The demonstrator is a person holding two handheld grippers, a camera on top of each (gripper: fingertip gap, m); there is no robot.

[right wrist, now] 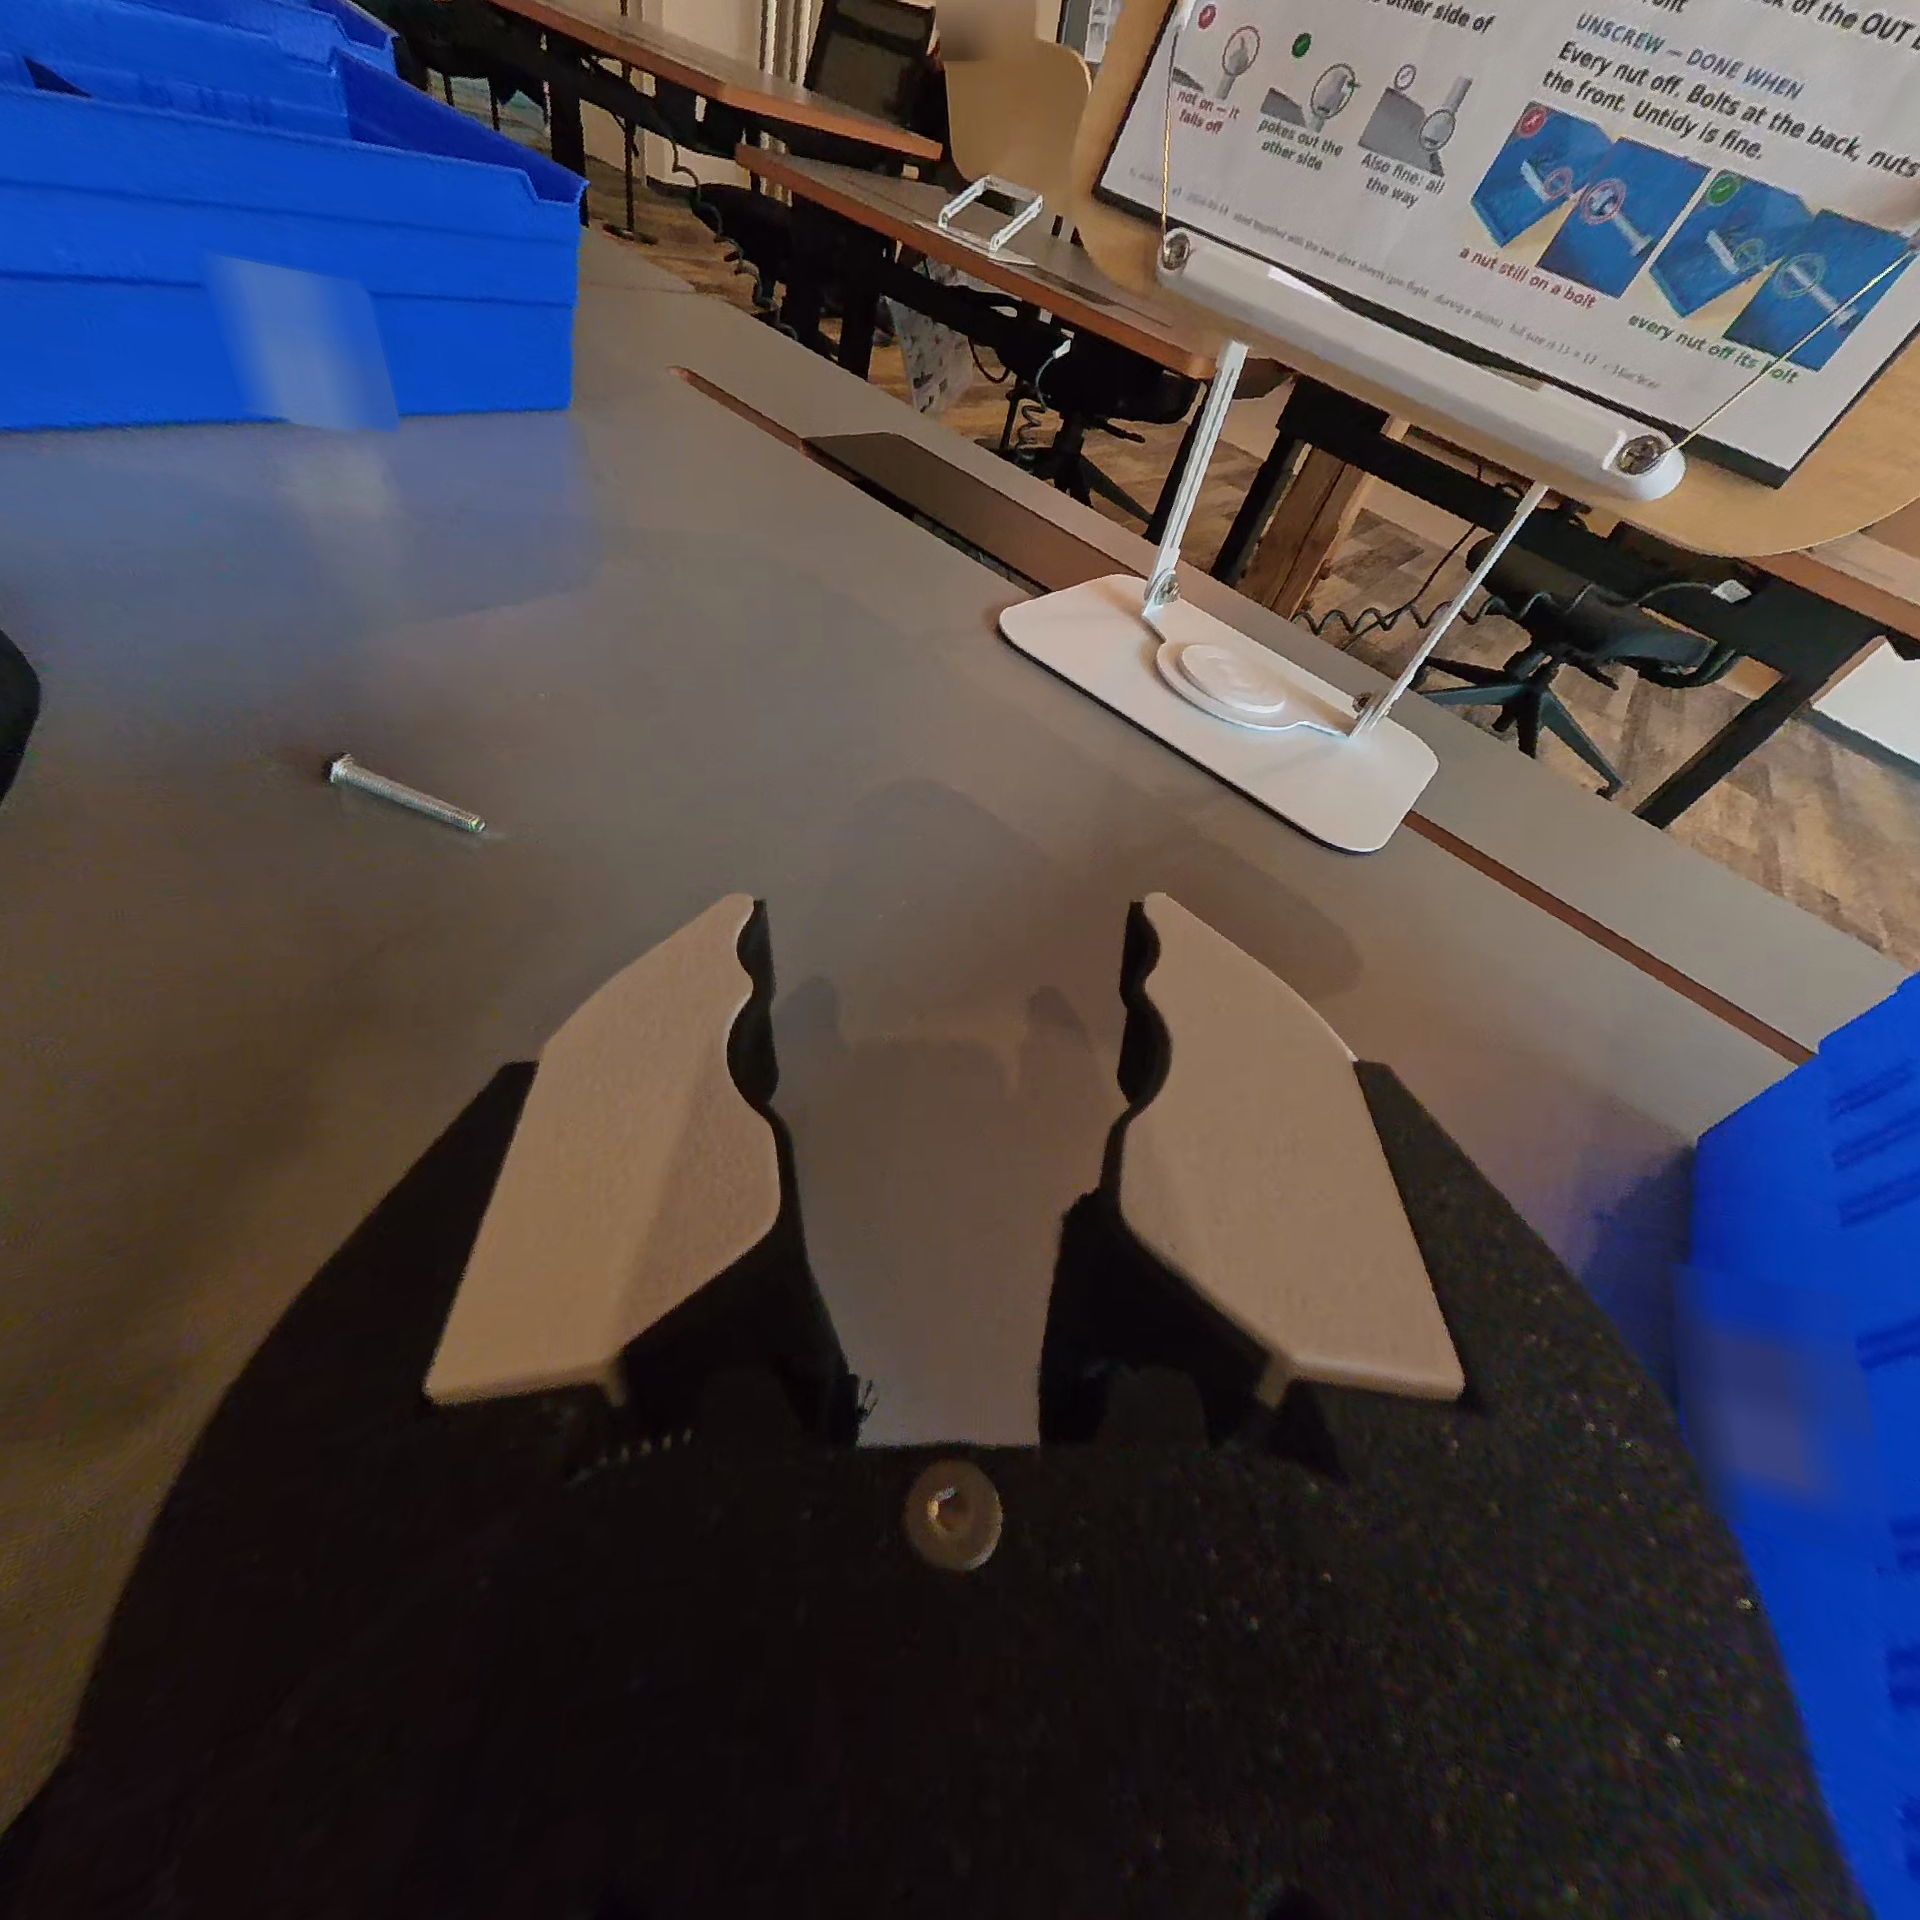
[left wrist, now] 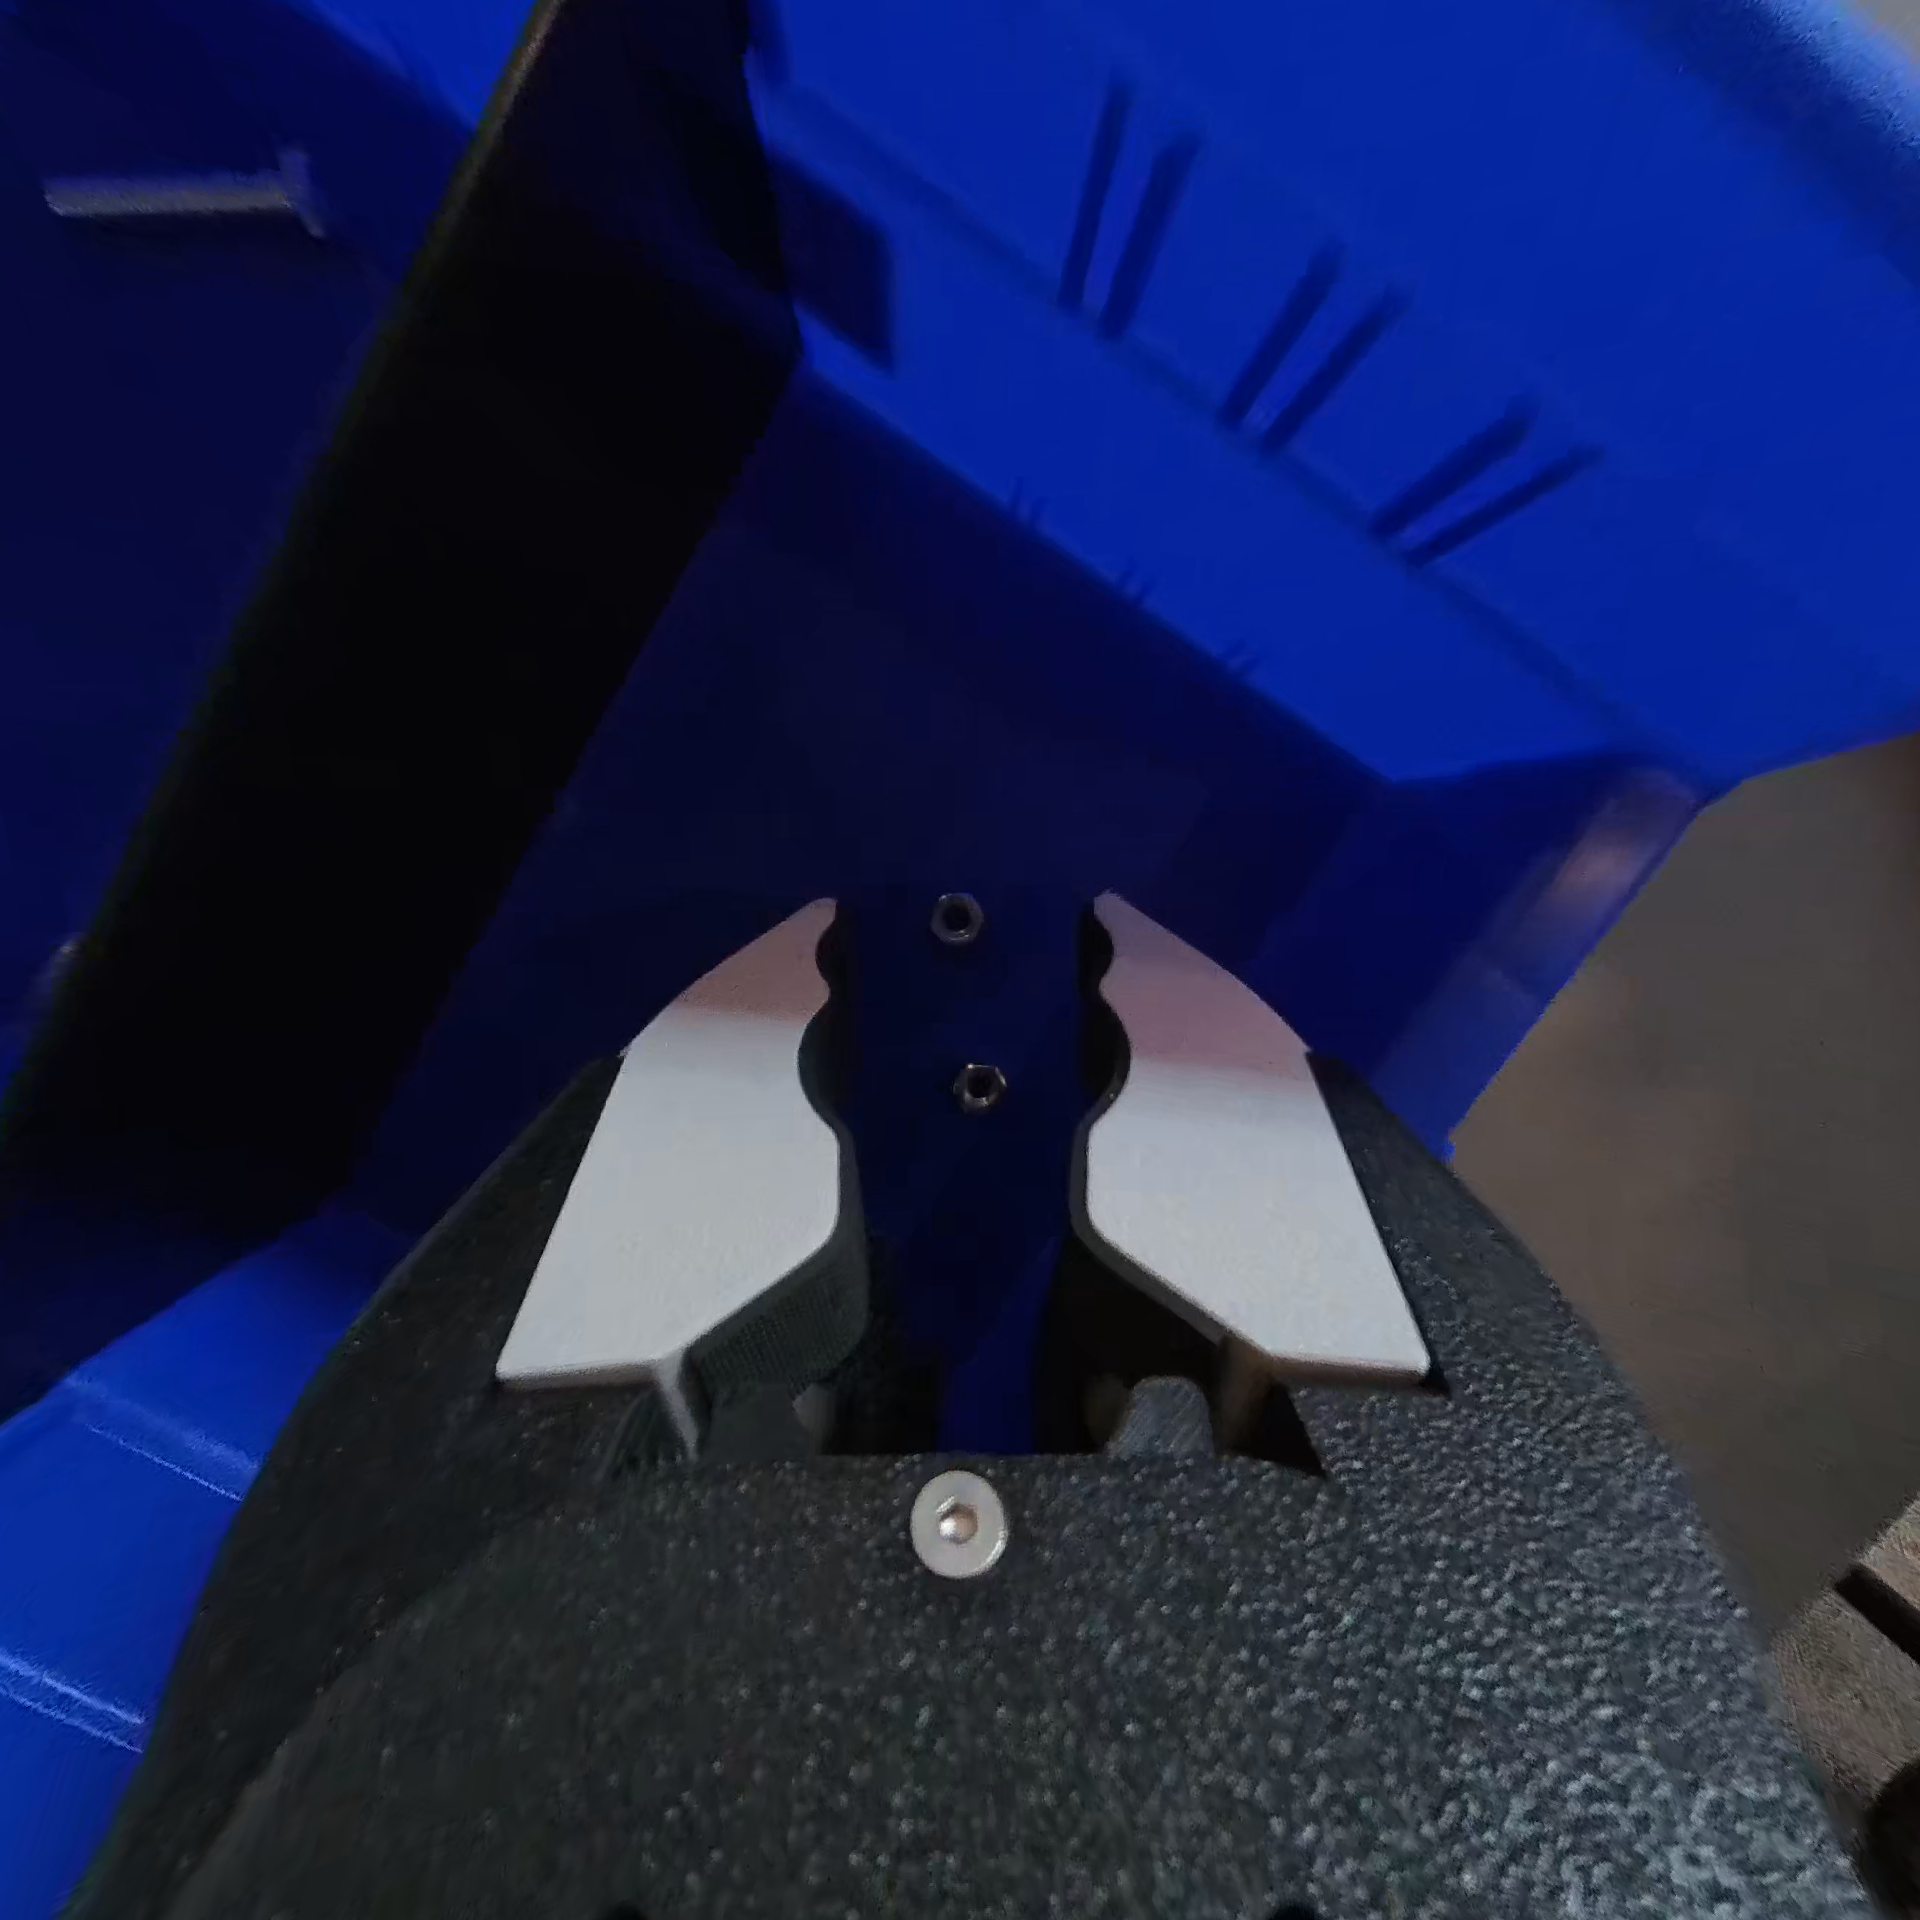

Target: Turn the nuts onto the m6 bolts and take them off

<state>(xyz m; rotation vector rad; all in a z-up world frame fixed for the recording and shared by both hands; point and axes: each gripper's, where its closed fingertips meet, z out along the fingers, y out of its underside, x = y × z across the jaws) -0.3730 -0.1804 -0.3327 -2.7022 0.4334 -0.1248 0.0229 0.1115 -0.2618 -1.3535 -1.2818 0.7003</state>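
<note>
In the left wrist view my left gripper (left wrist: 961, 925) reaches down into a blue bin (left wrist: 1195, 582). Its fingers (left wrist: 727, 1049) stand apart, and two small dark nuts lie on the bin floor between them: one (left wrist: 957, 918) level with the tips, one (left wrist: 977, 1087) farther back. Neither pad touches a nut. A bolt (left wrist: 187, 195) lies blurred in the compartment beyond a black divider (left wrist: 499, 520). In the right wrist view my right gripper (right wrist: 940, 925) is open and empty, low over the grey table (right wrist: 675, 644). A silver bolt (right wrist: 405, 796) lies on the table to its left.
Blue bins (right wrist: 260, 260) stand at the far left of the table and another blue bin (right wrist: 1818, 1351) at the right edge. A white stand (right wrist: 1226, 686) holding an instruction sheet (right wrist: 1610, 177) sits at the far right. Desks and chairs lie beyond the table. Some 50 centimeters of space lies between my two pairs of fingers.
</note>
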